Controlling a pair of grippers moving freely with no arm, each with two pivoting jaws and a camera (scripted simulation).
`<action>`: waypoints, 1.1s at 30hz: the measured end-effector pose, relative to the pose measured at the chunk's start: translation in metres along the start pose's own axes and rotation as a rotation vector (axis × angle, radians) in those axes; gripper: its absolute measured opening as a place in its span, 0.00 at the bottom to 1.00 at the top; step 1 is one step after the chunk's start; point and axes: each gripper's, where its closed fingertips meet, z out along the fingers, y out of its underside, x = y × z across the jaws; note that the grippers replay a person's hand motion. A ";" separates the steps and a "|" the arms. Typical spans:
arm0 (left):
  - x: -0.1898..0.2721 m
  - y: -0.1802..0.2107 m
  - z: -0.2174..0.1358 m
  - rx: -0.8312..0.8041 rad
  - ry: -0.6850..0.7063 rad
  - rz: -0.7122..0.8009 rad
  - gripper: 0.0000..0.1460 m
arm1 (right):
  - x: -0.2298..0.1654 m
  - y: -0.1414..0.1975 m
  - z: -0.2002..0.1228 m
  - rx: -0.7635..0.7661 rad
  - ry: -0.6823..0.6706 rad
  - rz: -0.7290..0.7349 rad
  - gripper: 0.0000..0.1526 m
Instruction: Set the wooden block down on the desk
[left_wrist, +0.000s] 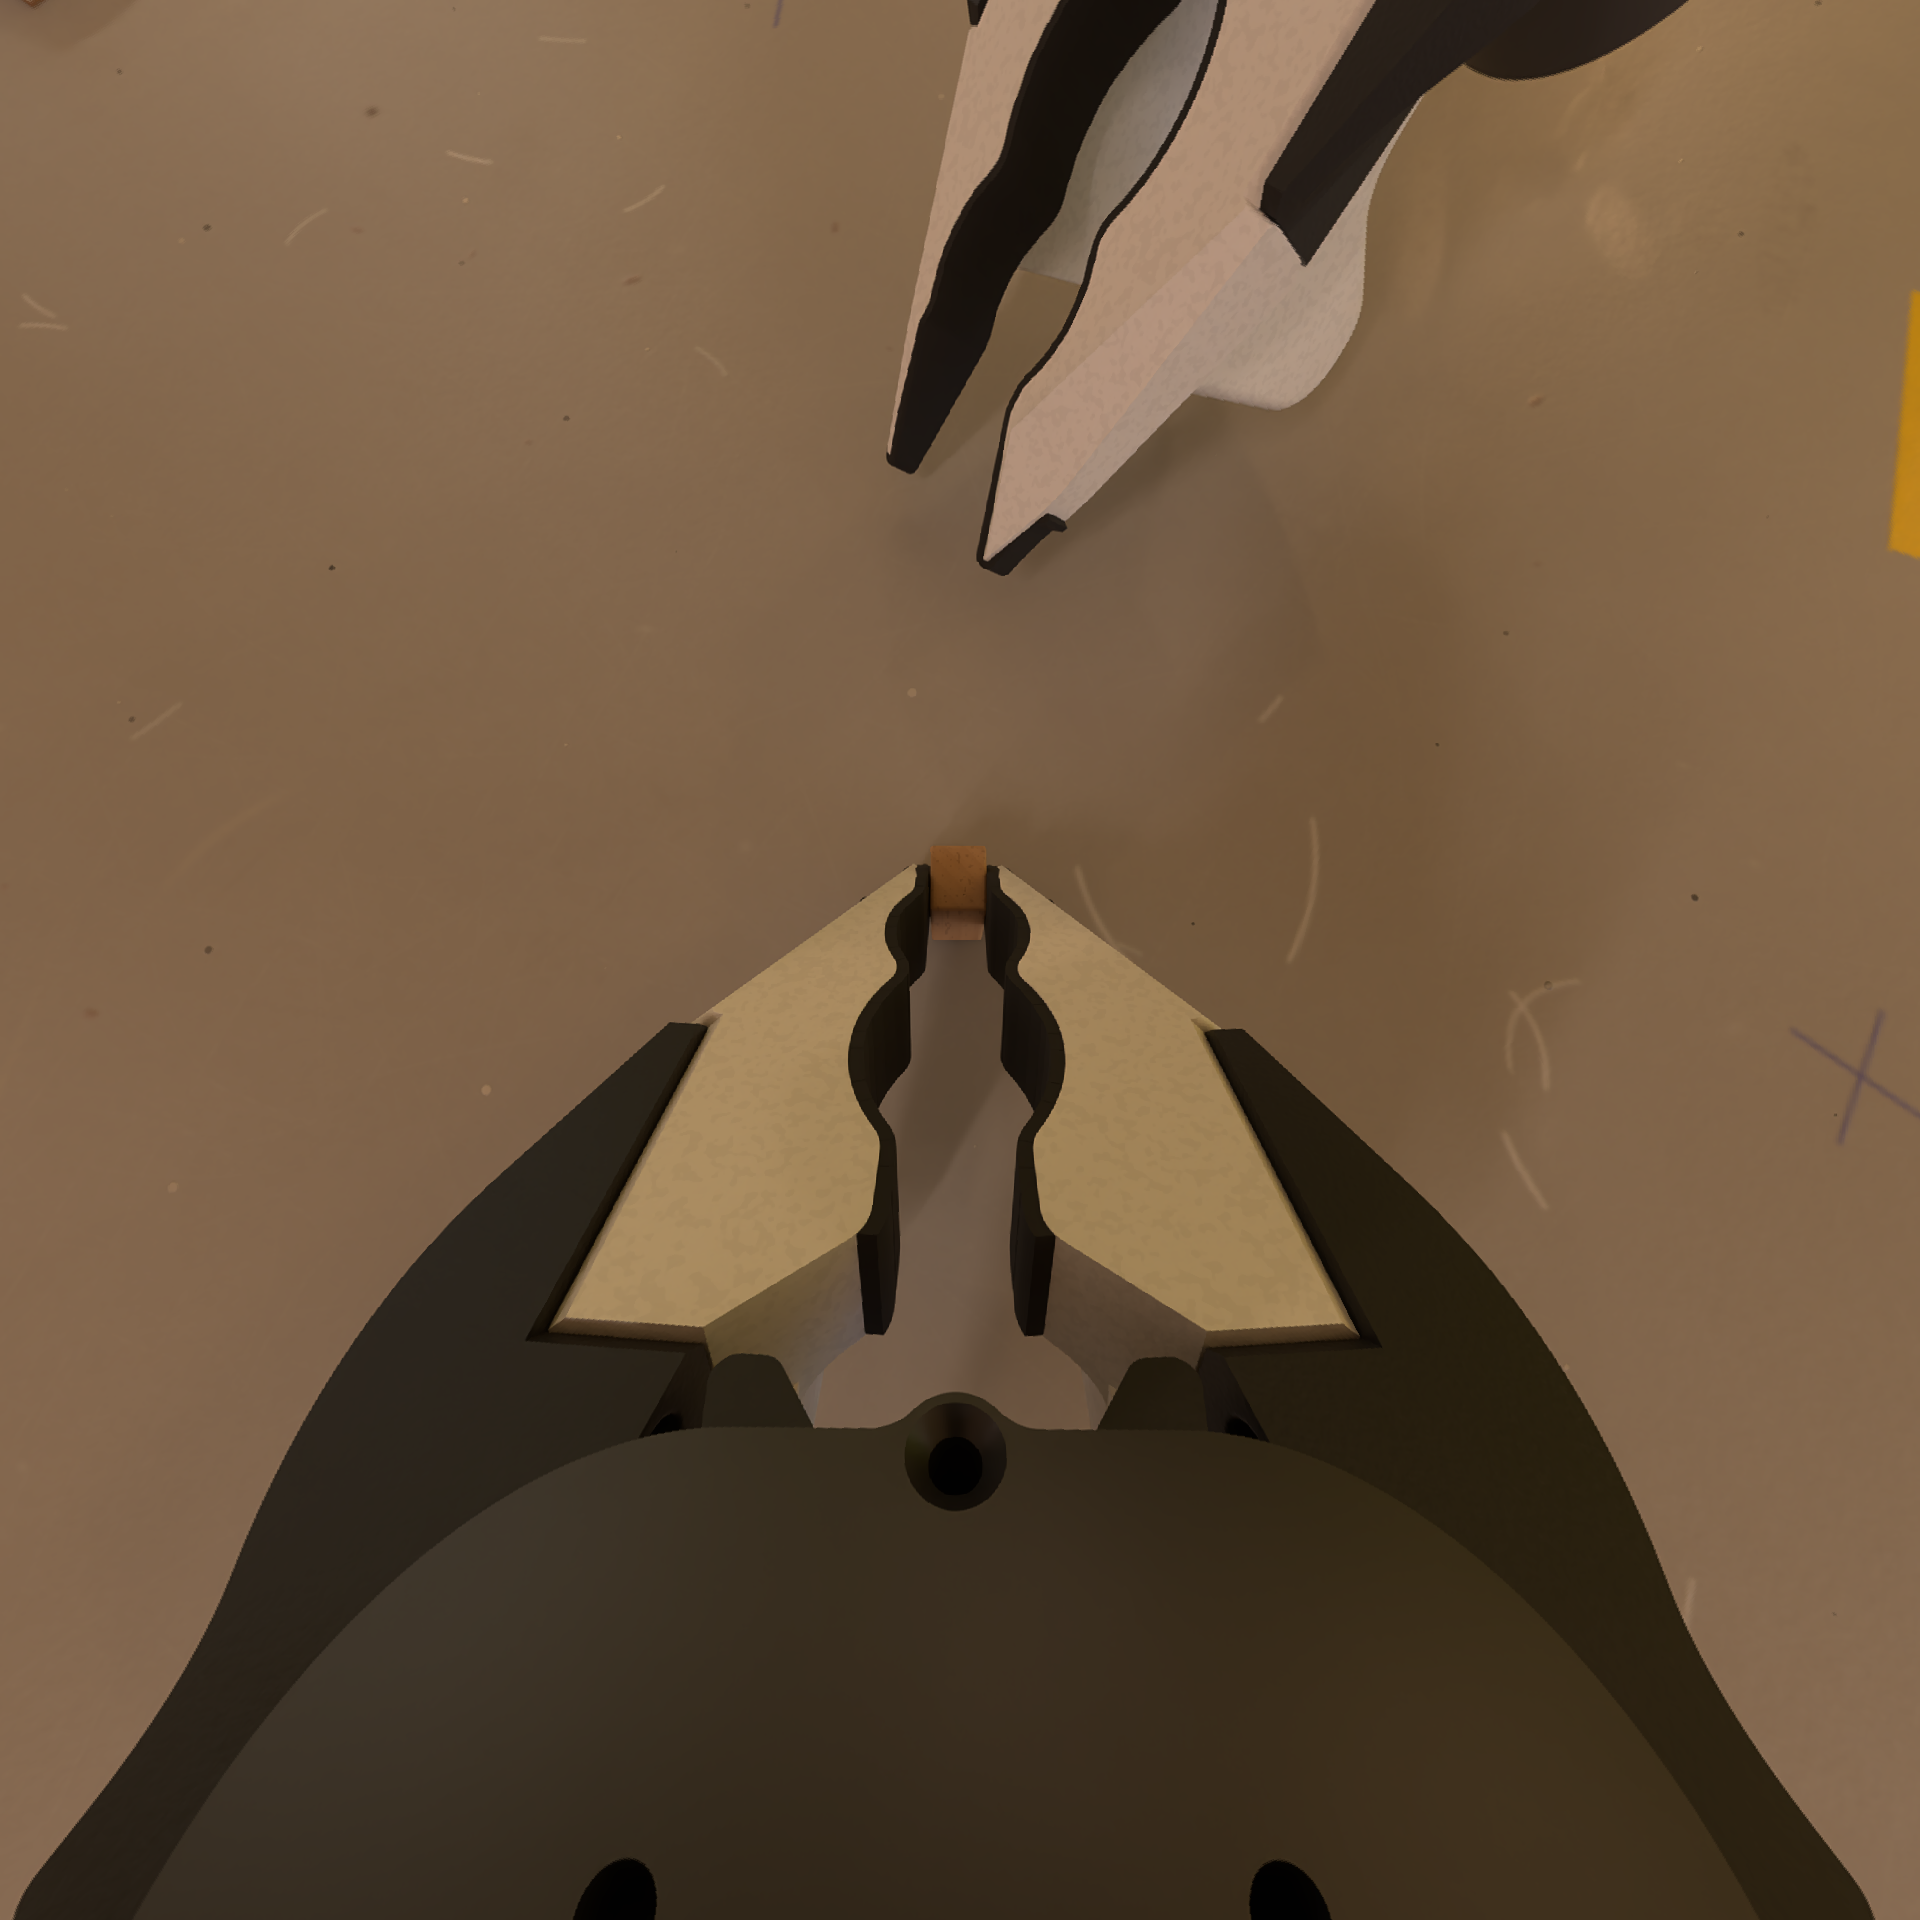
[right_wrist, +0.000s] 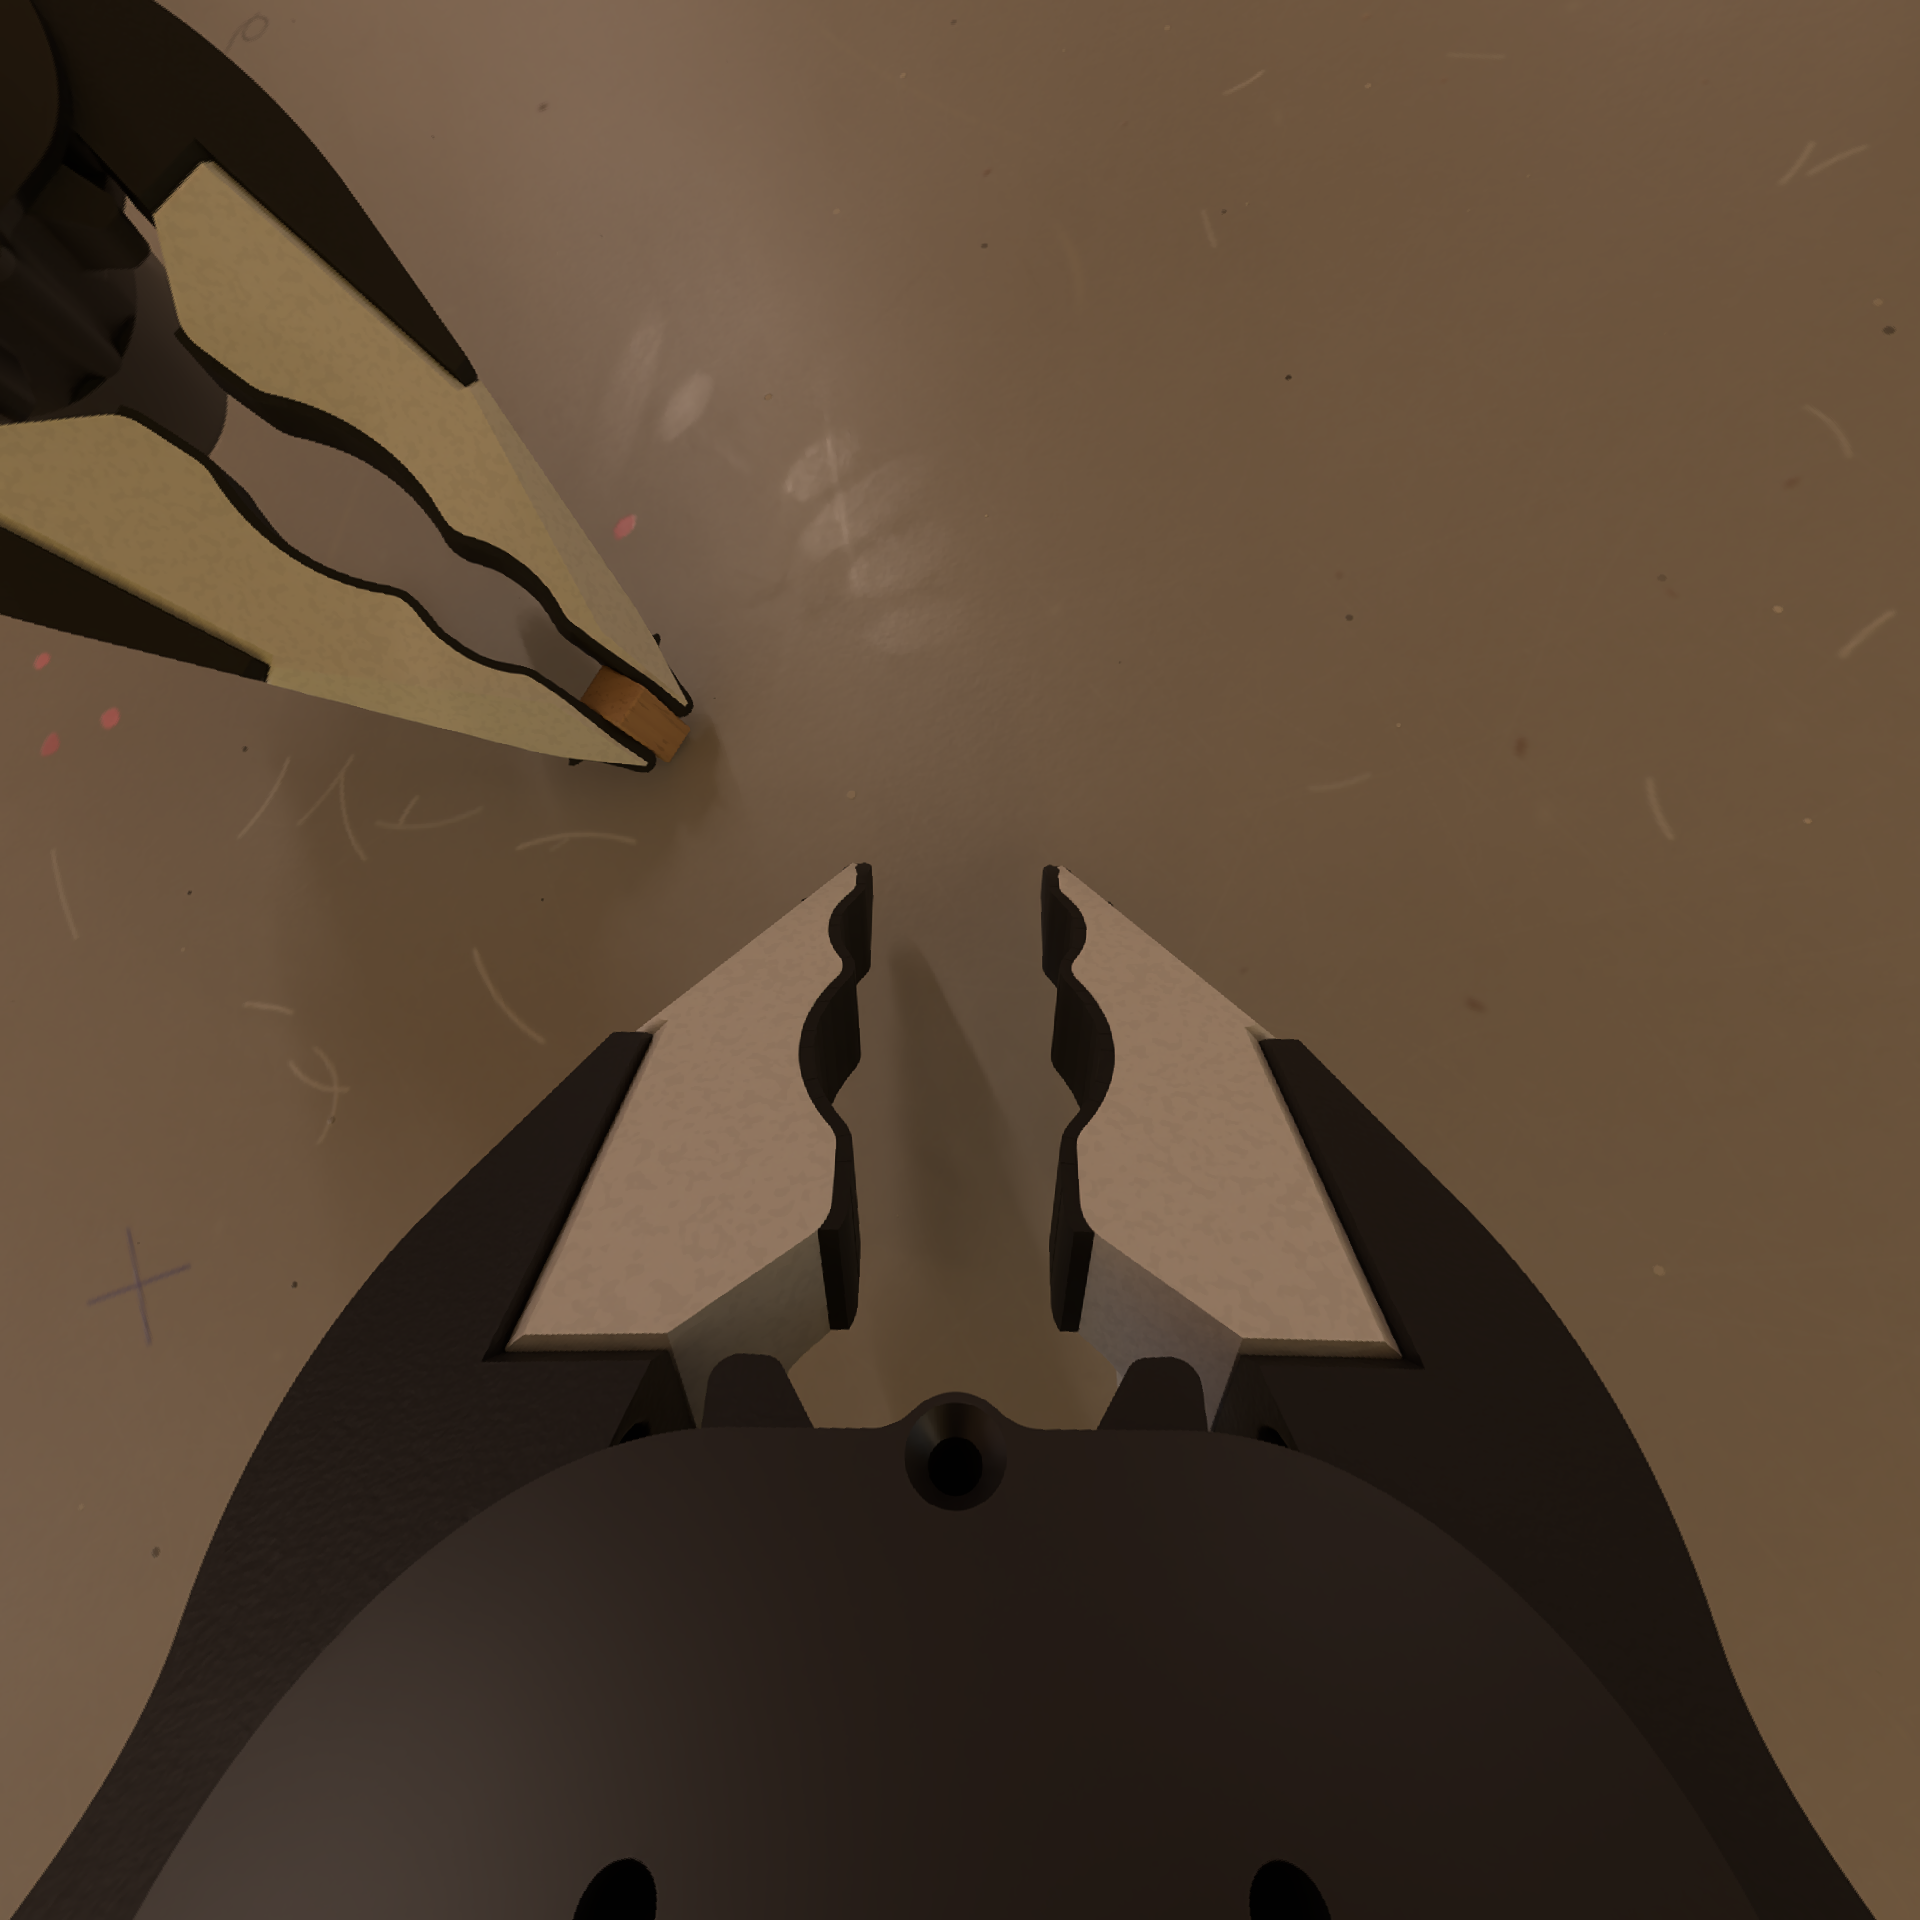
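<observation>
A small tan wooden block (left_wrist: 957, 891) sits pinched between the tips of my left gripper (left_wrist: 957, 883), close over the brown desk (left_wrist: 416, 623). The right wrist view shows the same block (right_wrist: 636, 723) held in the left gripper (right_wrist: 665, 727) at the left, low by the desk with a shadow under it; I cannot tell whether it touches the surface. My right gripper (right_wrist: 956, 878) is open and empty, a short way from the block. It shows in the left wrist view (left_wrist: 961, 509) beyond the block, tips pointing down toward the desk.
The desk carries fine scratches, specks and a faint drawn cross (left_wrist: 1860, 1081), which shows in the right wrist view (right_wrist: 138, 1283) too. A yellow strip (left_wrist: 1907, 426) lies at the right edge. Pale smudges (right_wrist: 862, 530) mark the desk ahead of the right gripper.
</observation>
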 end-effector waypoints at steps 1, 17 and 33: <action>0.000 0.000 0.000 0.000 0.002 -0.002 0.07 | 0.000 0.000 0.000 0.000 0.000 -0.001 0.21; 0.011 -0.008 0.007 0.000 0.032 0.046 0.07 | 0.003 0.000 0.002 0.001 0.031 0.002 0.21; 0.004 -0.008 0.004 0.013 -0.050 0.013 0.06 | 0.004 0.000 0.000 0.018 0.056 -0.002 0.19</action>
